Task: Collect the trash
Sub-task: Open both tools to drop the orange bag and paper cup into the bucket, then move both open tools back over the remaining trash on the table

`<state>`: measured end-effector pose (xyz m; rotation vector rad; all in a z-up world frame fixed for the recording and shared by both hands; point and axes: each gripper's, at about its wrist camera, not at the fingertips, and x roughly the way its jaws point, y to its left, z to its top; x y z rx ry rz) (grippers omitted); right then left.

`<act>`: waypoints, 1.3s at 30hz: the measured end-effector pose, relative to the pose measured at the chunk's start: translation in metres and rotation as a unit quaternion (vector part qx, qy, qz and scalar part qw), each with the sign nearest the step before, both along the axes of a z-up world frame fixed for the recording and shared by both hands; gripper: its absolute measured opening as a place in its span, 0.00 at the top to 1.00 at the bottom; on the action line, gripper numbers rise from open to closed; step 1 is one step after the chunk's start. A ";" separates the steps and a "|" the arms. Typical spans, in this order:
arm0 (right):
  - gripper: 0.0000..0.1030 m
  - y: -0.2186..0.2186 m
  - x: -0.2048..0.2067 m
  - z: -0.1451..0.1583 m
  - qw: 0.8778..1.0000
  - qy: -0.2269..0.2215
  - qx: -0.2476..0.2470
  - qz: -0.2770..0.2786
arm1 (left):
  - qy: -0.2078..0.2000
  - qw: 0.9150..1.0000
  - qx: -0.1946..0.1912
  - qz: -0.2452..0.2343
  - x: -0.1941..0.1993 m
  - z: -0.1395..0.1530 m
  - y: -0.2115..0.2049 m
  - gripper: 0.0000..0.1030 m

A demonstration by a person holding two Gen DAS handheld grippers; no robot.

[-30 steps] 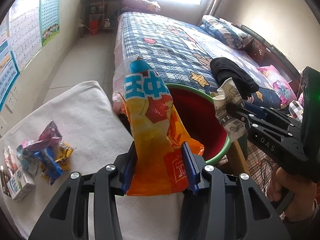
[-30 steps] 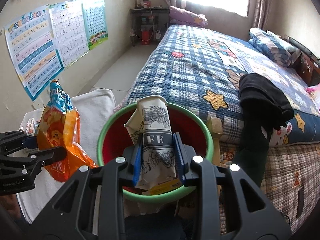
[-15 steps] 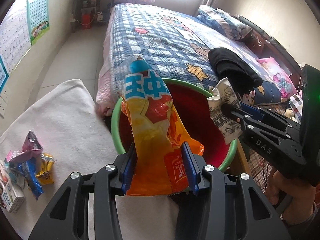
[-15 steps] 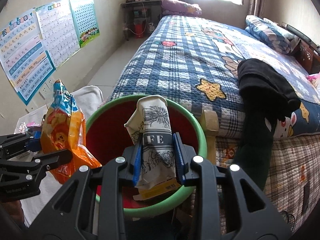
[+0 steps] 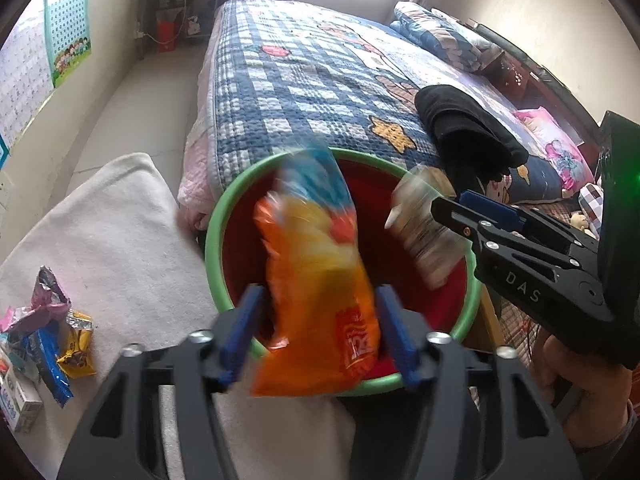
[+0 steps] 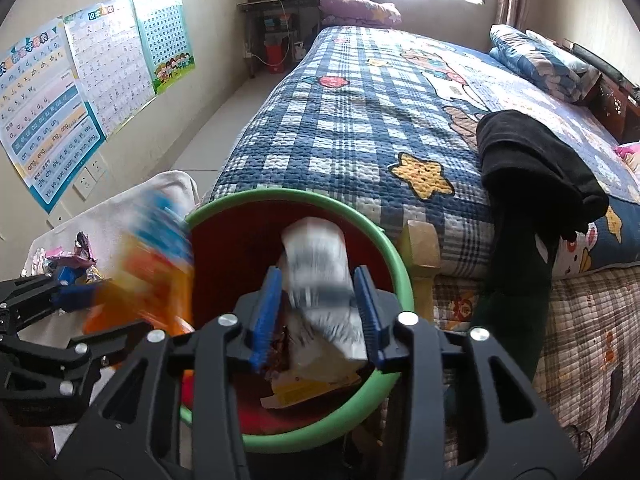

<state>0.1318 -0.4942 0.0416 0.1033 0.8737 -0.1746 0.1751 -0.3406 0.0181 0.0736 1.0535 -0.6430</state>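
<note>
Tilting grippers [image 5: 318, 332] [image 6: 316, 316] over bin [image 5: 216, 264]

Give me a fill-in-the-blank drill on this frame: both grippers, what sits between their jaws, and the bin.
1. The blurred orange snack bag sits between the open blue pads of the ____ gripper.
2. The right gripper has just been opening around a white printed paper ____.
3. Both pieces of trash are over a round red bin with a ____ rim.
4. More wrappers lie on the ____ towel.

Missing words: left; cup; green; white
</note>
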 end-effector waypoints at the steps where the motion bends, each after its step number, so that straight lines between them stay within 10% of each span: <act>1: 0.53 0.000 -0.001 0.001 1.000 -0.002 -0.002 -0.001 | -0.006 1.000 0.002 0.004 -0.001 0.001 0.000 0.30; 12: 0.06 0.004 -0.016 0.023 0.999 -0.024 -0.026 -0.018 | -0.036 0.999 0.012 0.033 -0.011 0.016 0.020 0.09; 39: 0.05 0.132 -0.029 0.057 0.996 -0.044 -0.041 0.063 | -0.067 0.985 -0.024 0.159 -0.049 0.046 0.192 0.08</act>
